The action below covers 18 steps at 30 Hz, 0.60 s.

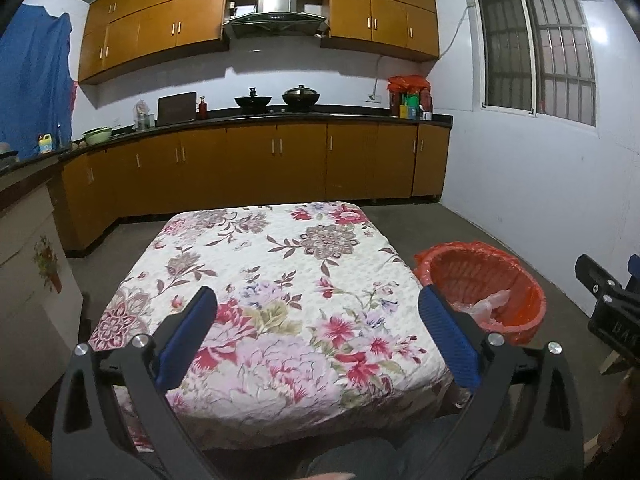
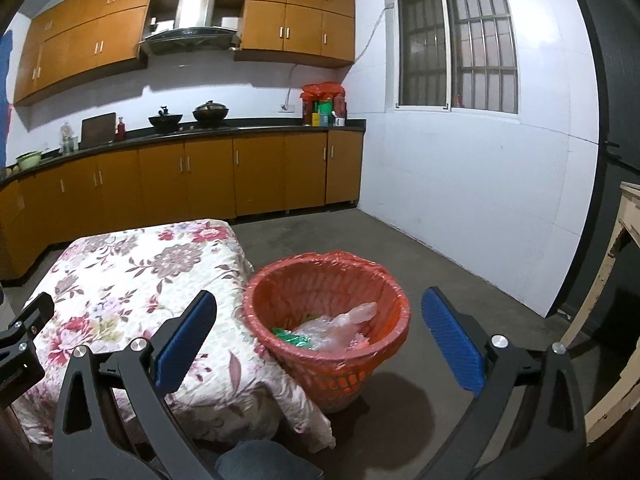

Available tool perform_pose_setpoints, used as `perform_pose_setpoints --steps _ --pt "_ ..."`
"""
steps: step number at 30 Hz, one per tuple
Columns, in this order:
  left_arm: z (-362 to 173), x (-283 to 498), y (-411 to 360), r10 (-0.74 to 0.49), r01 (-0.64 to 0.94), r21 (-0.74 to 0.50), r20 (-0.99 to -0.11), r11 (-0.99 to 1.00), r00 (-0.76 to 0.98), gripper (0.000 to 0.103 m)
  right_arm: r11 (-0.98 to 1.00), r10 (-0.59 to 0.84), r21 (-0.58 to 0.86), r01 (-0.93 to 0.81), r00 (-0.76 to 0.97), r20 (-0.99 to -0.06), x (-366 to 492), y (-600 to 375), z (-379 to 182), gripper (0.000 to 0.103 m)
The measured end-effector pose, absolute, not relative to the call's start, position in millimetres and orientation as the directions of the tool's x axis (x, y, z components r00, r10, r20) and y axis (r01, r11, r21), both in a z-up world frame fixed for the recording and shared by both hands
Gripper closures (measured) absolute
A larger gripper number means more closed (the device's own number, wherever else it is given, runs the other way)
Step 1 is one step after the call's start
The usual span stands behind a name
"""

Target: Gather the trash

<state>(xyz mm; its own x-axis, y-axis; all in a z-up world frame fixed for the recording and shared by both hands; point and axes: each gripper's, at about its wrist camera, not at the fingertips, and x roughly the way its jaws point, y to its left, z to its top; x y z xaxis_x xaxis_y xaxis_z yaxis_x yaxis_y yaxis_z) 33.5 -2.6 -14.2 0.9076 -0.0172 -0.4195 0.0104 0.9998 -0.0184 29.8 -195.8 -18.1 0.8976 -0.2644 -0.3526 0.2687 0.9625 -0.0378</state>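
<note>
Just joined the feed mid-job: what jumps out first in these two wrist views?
The floral tablecloth fills the middle of the left wrist view, with no loose trash showing on it. Beside the table's right edge on the floor stands the orange wastebasket, lined with an orange bag and already holding clear plastic wrap and something green. Both the left gripper and the right gripper are wide open and empty.
</note>
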Motion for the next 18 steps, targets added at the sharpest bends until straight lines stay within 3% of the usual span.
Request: perform_pose_setpoints --steps 9,18 --pt "-16 20 8 -0.009 -0.01 -0.041 -0.436 0.999 0.9 0.004 0.96 -0.274 -0.052 0.273 0.895 -0.351 19 -183 -20 0.002" --pt "-17 10 7 0.0 -0.016 -0.033 -0.437 0.999 0.899 0.004 0.958 -0.277 -0.043 0.285 0.869 -0.41 20 -180 -30 0.002"
